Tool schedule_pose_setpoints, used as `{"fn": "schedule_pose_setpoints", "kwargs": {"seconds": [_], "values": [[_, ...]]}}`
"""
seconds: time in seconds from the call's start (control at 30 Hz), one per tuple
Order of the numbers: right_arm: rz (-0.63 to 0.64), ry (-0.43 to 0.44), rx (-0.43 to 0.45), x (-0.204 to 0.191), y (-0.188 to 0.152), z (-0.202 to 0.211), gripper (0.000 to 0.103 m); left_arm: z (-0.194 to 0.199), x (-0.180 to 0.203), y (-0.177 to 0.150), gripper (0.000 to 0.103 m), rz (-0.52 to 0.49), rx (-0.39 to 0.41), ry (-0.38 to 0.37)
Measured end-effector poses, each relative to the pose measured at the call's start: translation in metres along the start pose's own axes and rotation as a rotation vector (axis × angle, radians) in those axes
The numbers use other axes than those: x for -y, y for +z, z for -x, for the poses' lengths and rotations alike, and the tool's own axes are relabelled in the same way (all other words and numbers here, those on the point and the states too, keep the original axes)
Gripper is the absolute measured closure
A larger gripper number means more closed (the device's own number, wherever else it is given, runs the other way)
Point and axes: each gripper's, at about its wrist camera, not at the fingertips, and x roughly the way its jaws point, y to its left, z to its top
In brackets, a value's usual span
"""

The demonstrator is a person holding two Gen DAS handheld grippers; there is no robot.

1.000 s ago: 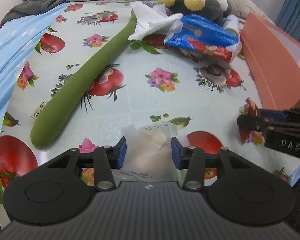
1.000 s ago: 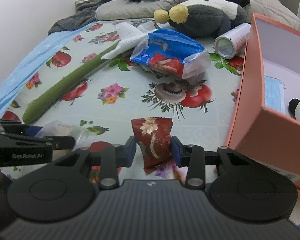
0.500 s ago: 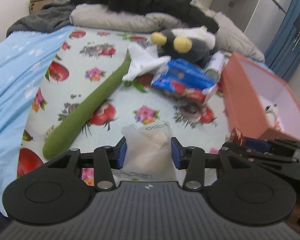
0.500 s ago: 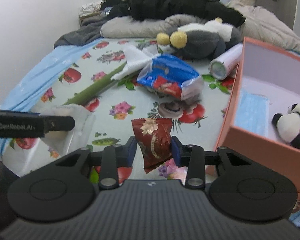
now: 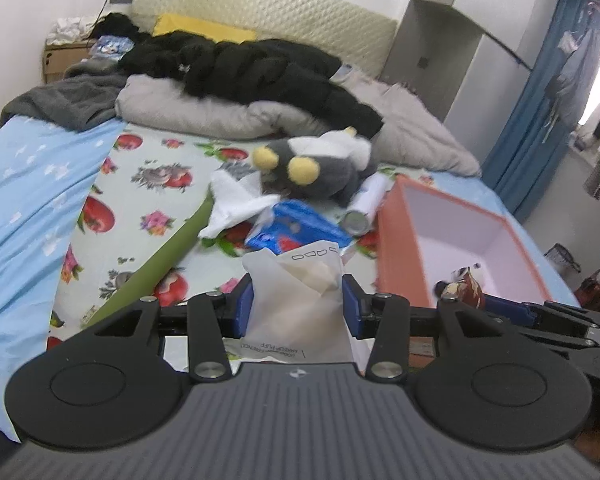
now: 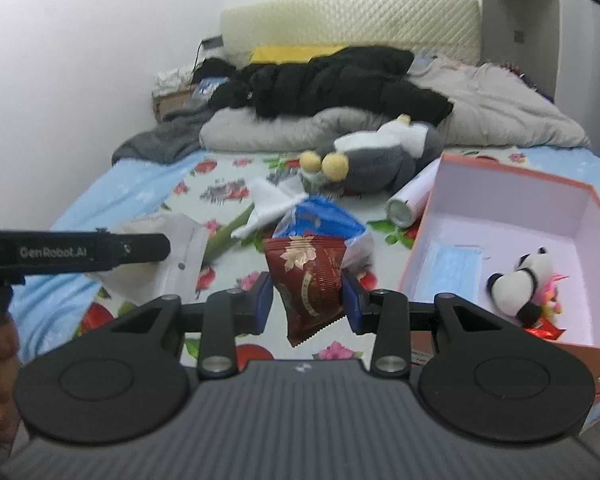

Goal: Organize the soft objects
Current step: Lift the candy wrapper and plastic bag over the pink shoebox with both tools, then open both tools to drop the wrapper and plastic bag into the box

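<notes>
My left gripper (image 5: 298,306) is shut on a clear plastic pouch with a beige puff (image 5: 300,300) and holds it above the bed; the pouch also shows in the right wrist view (image 6: 168,252). My right gripper (image 6: 307,300) is shut on a dark red snack packet (image 6: 306,284), held in the air left of the orange box (image 6: 416,264). The box holds a blue face mask (image 6: 454,270) and a small panda plush (image 6: 522,282). The packet's tip shows in the left wrist view (image 5: 466,290) by the box's near wall (image 5: 396,264).
On the flowered sheet lie a long green cushion (image 5: 160,268), a white cloth (image 5: 236,204), a blue snack bag (image 5: 296,228), a grey plush with yellow ears (image 5: 316,168) and a white can (image 5: 364,210). Dark clothes and grey pillows (image 5: 240,76) fill the bed's far end.
Both grippers have risen well above the bed with their loads. The right gripper has come closer to the orange box, so its inside now shows.
</notes>
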Motion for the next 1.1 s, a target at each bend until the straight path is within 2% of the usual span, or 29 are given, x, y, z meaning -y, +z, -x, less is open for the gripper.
{"fn": "schedule_pose_setpoints", "kwargs": {"seconds": [0.23,0.6,0.83,1.1], "values": [[-0.038,-0.017,0.058,0.007,0.012,0.036,0.062,0.018,0.029,0.007,0.053,-0.022,0.016,-0.037],[-0.103,-0.088,0.076,0.042,0.014,0.064,0.062,0.006,0.085,0.02,0.052,-0.078,-0.01,-0.143],[-0.162,-0.162,0.066,0.078,0.01,0.073,0.062,-0.022,0.125,0.023,0.052,-0.123,-0.06,-0.212],[-0.242,-0.211,0.028,0.134,0.01,0.053,0.062,-0.082,0.168,0.032,0.052,-0.165,-0.149,-0.222]]}}
